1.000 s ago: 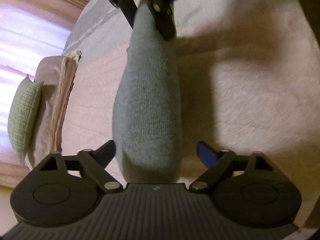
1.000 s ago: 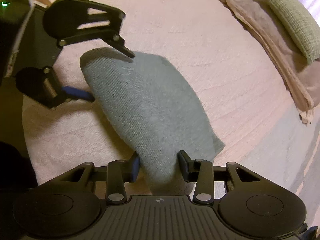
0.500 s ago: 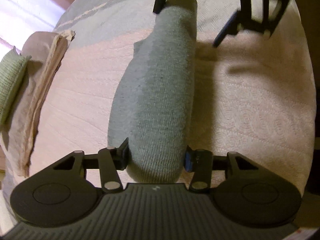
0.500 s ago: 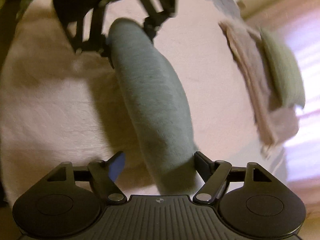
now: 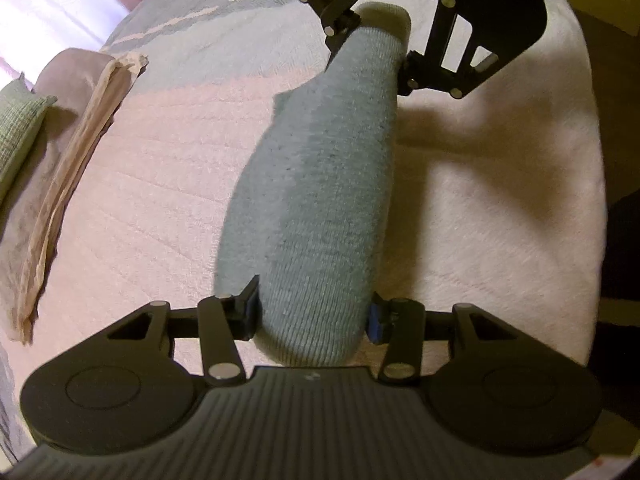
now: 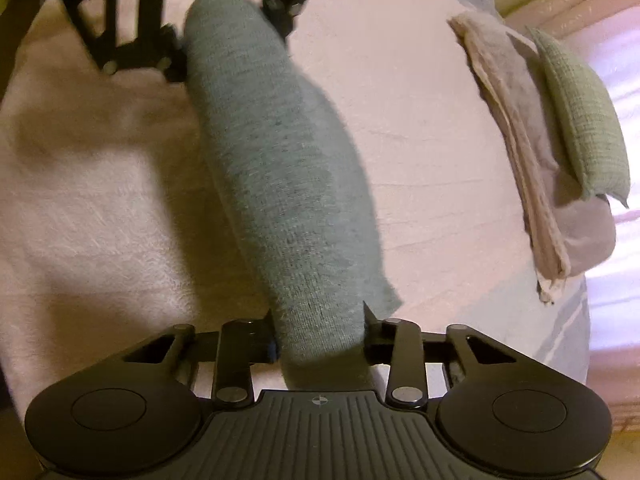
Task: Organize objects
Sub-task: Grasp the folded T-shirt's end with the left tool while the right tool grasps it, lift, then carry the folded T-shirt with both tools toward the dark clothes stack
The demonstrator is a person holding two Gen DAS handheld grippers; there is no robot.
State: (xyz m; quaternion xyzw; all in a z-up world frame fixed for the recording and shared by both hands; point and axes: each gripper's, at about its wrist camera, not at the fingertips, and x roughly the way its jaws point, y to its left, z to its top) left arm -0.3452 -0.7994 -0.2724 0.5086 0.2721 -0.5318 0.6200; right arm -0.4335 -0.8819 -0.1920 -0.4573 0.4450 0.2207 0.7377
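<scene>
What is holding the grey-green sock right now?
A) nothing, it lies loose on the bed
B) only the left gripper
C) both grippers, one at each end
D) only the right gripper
C: the left gripper pinches one end of the sock and the right gripper pinches the other end.

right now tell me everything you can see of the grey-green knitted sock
The grey-green knitted sock is one piece of fine ribbed knit, faintly flecked, with a lighter strip along one side. It is stretched out lengthwise between the two grippers above a pale pink bed cover. The left gripper has its jaws shut on one end, the right gripper on the other. A heel-like corner sticks out of one edge.
</scene>
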